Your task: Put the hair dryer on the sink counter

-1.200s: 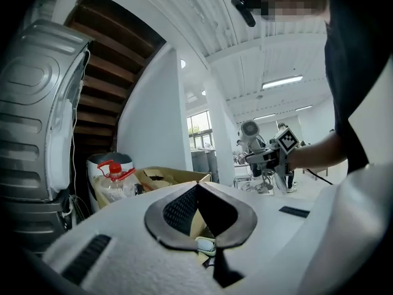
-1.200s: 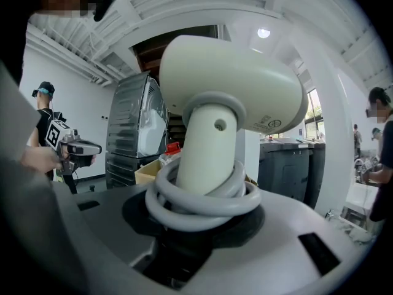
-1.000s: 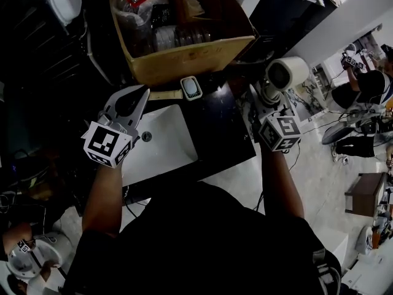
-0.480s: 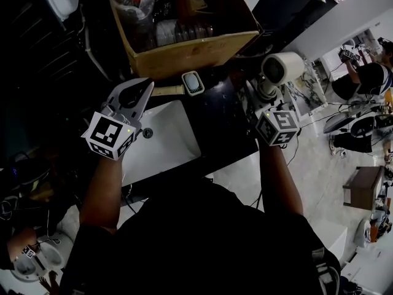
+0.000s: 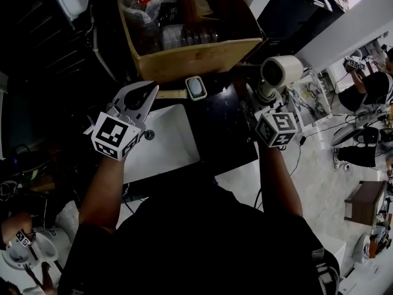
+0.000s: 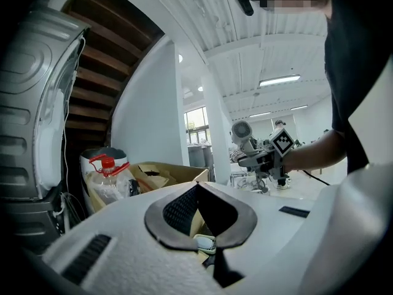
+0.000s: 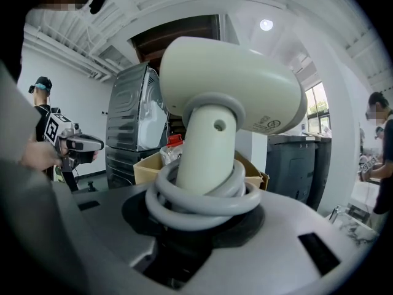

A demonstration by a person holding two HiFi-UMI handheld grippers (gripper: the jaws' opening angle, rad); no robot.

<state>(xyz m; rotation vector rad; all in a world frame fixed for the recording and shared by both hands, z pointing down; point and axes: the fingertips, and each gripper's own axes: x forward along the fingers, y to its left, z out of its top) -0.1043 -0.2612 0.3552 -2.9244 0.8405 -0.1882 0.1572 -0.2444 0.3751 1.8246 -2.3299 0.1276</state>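
Legible text check: nothing readable in any view.
Cream plastic hair dryer (image 7: 227, 85) carries a small printed label (image 7: 270, 125) with round symbols on its barrel near the handle; characters too small to read. Black-and-white cube (image 5: 114, 137) on left gripper (image 5: 147, 92) and matching cube (image 5: 277, 129) on right gripper (image 5: 263, 96) show square code patterns only, not letters or digits.

Sink basin (image 5: 169, 146) left, counter (image 5: 224, 134) right of it. Cardboard box (image 5: 190, 57) behind both. Small device (image 5: 194, 88) on counter far edge. Hair dryer (image 5: 280, 71) at counter far right corner, in right gripper (image 5: 263, 97).
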